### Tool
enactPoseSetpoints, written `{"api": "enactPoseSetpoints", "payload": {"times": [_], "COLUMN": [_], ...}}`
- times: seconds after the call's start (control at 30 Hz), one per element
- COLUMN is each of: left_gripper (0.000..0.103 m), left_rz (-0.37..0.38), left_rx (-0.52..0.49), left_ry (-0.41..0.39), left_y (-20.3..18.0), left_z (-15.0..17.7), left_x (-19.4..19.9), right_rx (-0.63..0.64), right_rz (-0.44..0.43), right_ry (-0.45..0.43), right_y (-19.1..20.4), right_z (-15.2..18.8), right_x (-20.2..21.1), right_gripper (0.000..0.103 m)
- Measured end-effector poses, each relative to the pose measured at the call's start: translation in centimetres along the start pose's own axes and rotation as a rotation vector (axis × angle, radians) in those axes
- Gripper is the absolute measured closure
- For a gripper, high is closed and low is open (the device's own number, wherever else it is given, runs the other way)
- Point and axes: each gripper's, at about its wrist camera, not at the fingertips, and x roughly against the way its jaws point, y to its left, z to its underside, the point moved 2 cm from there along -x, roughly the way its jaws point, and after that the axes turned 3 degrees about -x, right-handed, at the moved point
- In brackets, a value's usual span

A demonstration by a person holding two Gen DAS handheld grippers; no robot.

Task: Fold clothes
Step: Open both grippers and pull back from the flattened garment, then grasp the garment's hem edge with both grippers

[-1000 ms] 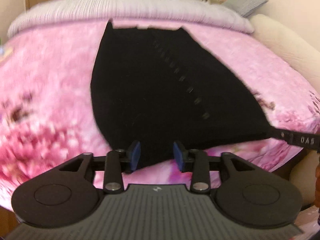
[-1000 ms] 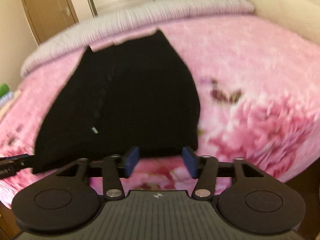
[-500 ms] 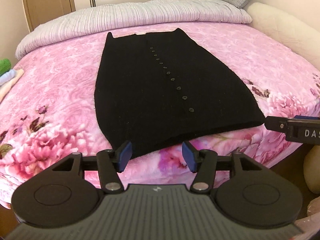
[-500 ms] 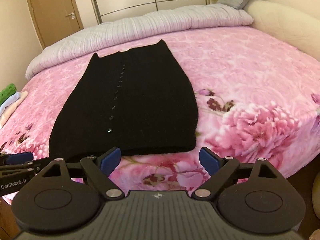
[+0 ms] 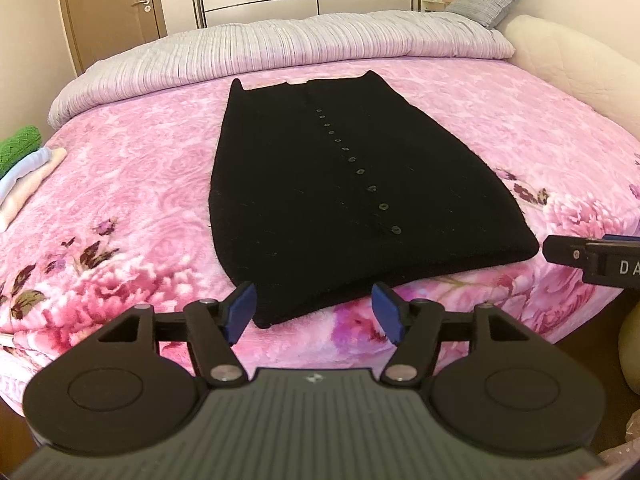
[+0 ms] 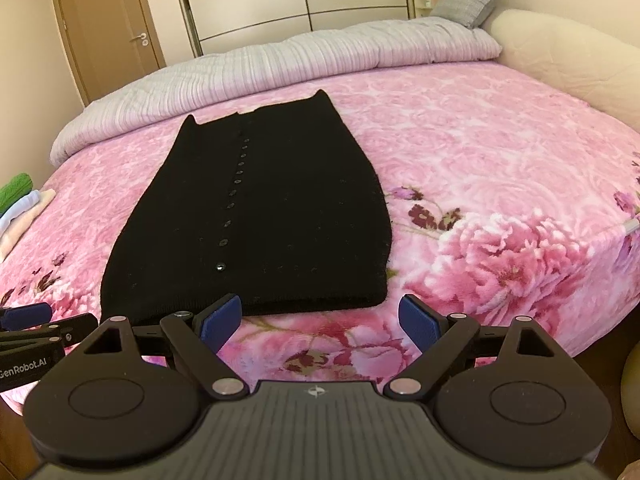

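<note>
1. The left claw [image 5: 316, 314] is opening, nothing gripped; the near-left corner of the black buttoned garment [image 5: 320, 208] lies just ahead between its blue pads.
2. The right claw [image 6: 320, 322] gapes wide, empty, near the hem's right corner.
3. The garment lies flat on the pink floral bed [image 6: 500, 152], its long axis running straight away from both claws.

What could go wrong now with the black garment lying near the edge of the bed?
1. The black buttoned garment's near hem lies close to the edge of the pink floral blanket; a pull toward the person might drag it off.
2. Neither the left claw, whose jaws are opening, nor the open right claw holds fabric, so a shallow pinch could catch only the top layer and undo the fold.
3. The button row may bunch the next fold.
</note>
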Motion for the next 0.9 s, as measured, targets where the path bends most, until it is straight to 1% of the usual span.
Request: {"api": "enactPoseSetpoints", "payload": {"times": [0.6,0.67,0.77,0.83,0.9], "left_gripper": [0.039,0.039,0.039,0.039,0.044], "left_rz": [0.007,0.027,0.094,0.151,0.204], "left_rx": [0.010,0.023,0.086,0.158,0.239], "left_ry": [-0.013,-0.017,-0.032,-0.031,-0.022], "left_y": [0.7,1.1,2.6,4.5,6.4], "left_z": [0.3,0.2,0.3,0.6,1.0], "left_x": [0.7,0.9,0.8,0.3,-0.6], "right_rx": [-0.008,-0.012,-0.018,-0.034,-0.077], "right_rz": [-0.004,-0.005,-0.011,-0.020,-0.037], "right_ry": [-0.009,-0.009,-0.014,-0.019,-0.006], "right_y": [0.2,0.1,-0.4,-1.3,-2.8], "right_z": [0.0,-0.1,-0.3,-0.4,-0.6], "right_x": [0.6,0.8,0.9,0.6,0.1], "right_gripper": [0.015,0.015,0.015,0.015,0.015]}}
